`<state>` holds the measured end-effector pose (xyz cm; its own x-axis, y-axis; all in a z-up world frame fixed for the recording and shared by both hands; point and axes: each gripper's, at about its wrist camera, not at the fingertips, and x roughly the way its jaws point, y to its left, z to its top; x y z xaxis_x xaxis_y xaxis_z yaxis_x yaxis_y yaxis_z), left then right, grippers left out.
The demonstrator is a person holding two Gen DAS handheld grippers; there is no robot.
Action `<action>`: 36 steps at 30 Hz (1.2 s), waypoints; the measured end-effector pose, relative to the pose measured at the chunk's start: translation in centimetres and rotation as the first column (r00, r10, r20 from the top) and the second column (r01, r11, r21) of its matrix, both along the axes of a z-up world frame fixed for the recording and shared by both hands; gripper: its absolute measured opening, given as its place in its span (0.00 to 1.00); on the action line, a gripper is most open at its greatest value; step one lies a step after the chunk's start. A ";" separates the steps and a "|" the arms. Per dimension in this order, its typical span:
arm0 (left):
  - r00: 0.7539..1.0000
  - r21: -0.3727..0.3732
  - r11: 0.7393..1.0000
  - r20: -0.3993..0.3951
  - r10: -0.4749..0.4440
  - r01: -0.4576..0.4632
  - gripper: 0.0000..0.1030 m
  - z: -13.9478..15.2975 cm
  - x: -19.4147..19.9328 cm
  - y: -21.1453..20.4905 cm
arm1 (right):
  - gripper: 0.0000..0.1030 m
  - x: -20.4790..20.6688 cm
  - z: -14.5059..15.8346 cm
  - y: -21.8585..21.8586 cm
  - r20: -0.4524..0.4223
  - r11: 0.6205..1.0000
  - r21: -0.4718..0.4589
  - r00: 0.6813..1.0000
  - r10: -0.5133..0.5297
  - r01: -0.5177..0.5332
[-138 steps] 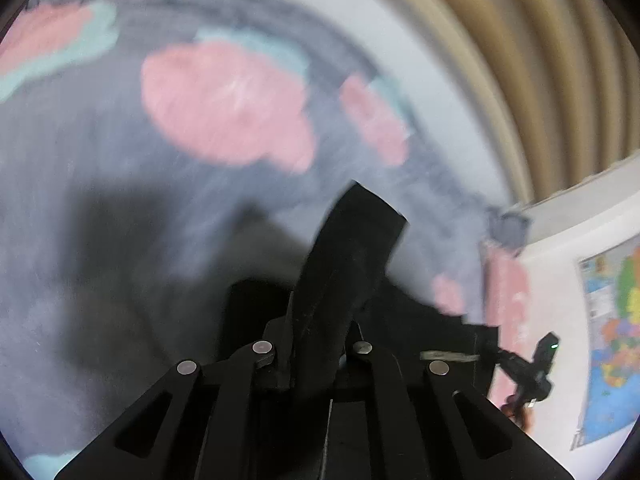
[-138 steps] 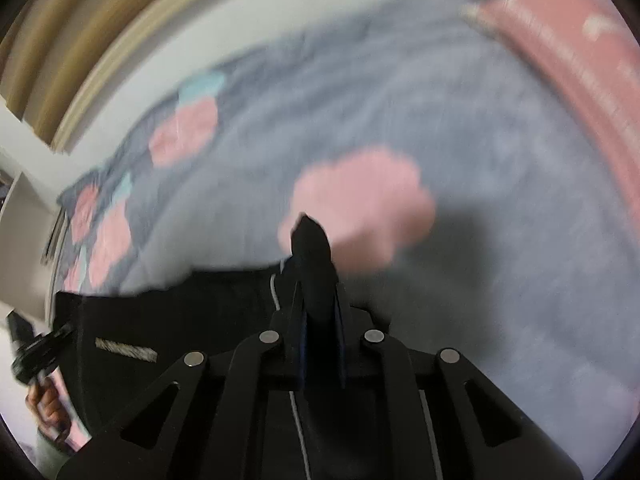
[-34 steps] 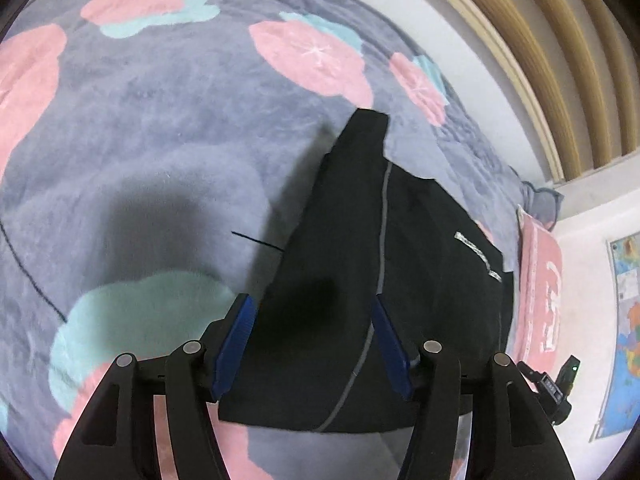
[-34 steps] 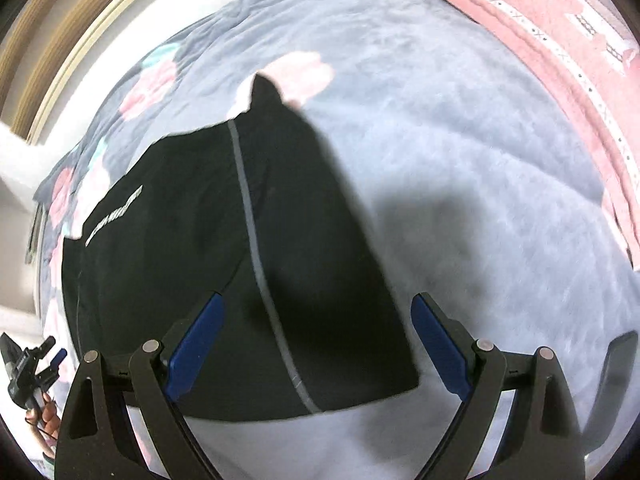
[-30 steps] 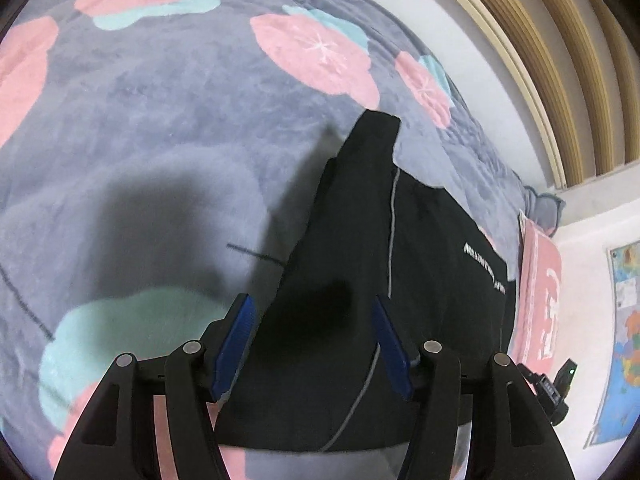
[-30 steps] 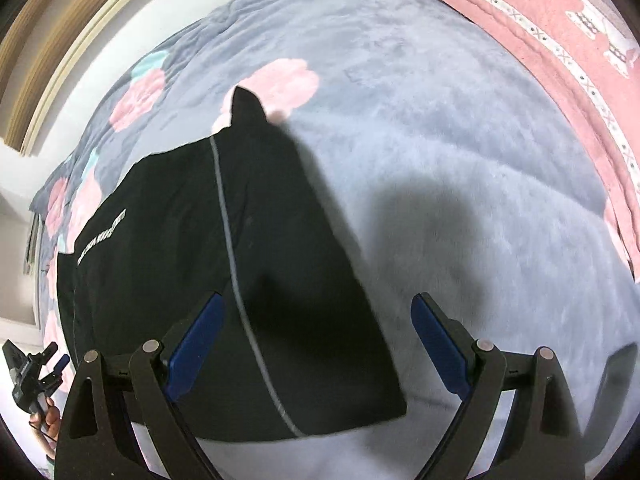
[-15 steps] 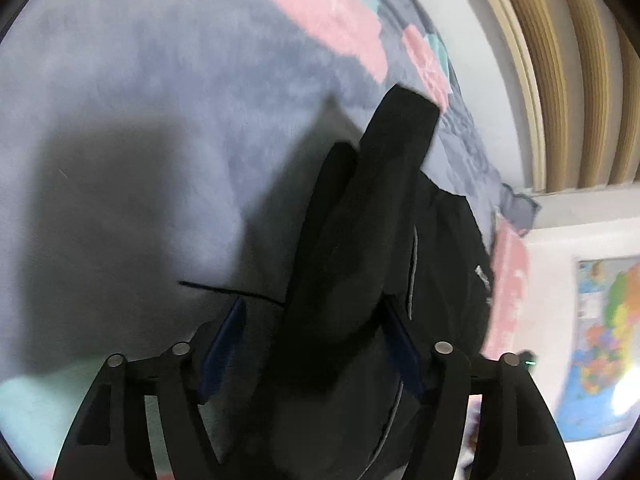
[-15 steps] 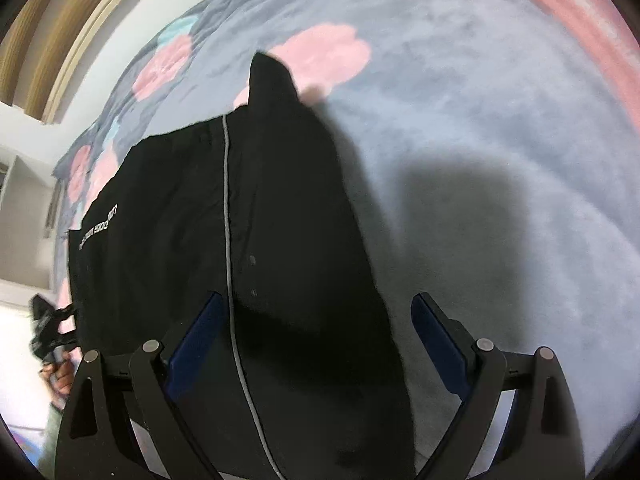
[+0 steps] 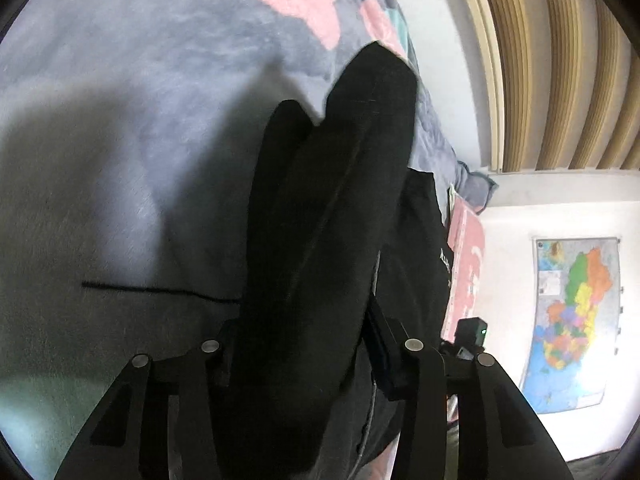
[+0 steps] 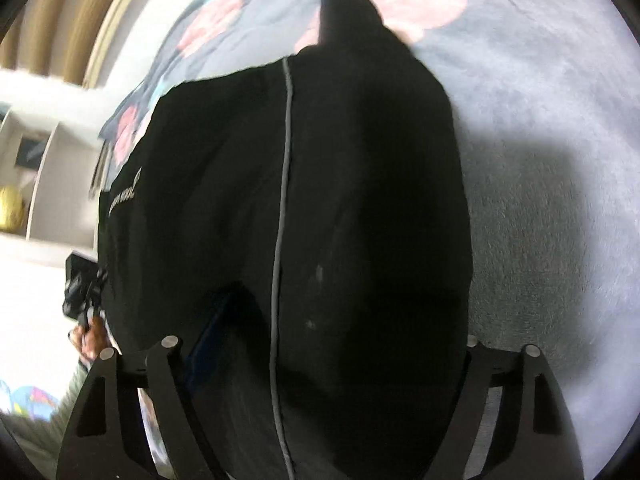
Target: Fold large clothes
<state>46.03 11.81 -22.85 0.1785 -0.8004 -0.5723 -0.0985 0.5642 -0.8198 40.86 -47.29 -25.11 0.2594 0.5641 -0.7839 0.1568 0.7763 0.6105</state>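
Left gripper (image 9: 304, 332): the fingers have just been closing and are now pinching a thick raised fold of the black garment (image 9: 340, 200). Cloth fills the whole gap; only the right-side blue pad (image 9: 378, 344) shows, the other is buried. Right gripper (image 10: 336, 332): the fingers are spread wide and have just been closing a little. The garment (image 10: 320, 180) bulges between them, but we can't confirm the pads are pressing, and the right one is hidden. Going outward, the garment lies on the grey flowered blanket (image 9: 140, 100), straight ahead of both sets of fingers. Its long axis runs away from us along the grey piping line (image 10: 280, 200) to a peaked far corner. The body of the cloth spreads rightward in the left view and leftward in the right view, so we judge each hand sits at its own near corner, equally close. The coming fold likely carries this near edge forward along that axis.
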 end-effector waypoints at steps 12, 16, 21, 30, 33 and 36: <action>1.000 0.044 0.999 0.022 -0.016 0.015 0.40 1.0 -0.7 -3.2 | 0.64 0.4 -0.6 0.2 0.054 0.993 0.119 0.998 -0.029 0.022; 0.993 -0.054 0.998 0.112 -0.024 0.030 0.35 5.4 -3.4 -3.6 | 0.55 -1.6 3.2 1.1 0.142 0.991 0.131 0.990 -0.027 0.008; 0.976 -0.053 0.997 0.215 -0.042 0.055 0.35 11.1 -7.8 -5.3 | 0.55 -5.3 8.9 4.0 0.250 0.992 0.123 0.968 0.002 -0.034; 0.954 -0.064 0.997 0.298 -0.017 0.038 0.35 16.3 -17.2 -2.8 | 0.55 -15.5 14.0 5.8 0.292 0.991 0.122 0.956 0.009 -0.046; 0.955 -0.067 0.997 0.296 -0.016 0.038 0.35 17.1 -19.5 -3.0 | 0.55 -18.9 15.0 5.6 0.272 0.994 0.103 0.962 0.015 -0.044; 0.960 -0.060 0.998 0.281 -0.018 0.036 0.35 17.0 -21.8 -2.6 | 0.55 -21.7 15.8 6.3 0.228 0.997 0.055 0.973 0.038 -0.052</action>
<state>24.27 9.25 -5.90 0.3021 -0.8405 -0.4498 0.1545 0.5088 -0.8469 19.17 -41.03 -9.36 0.3994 0.6238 -0.6719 -0.0256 0.7401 0.6720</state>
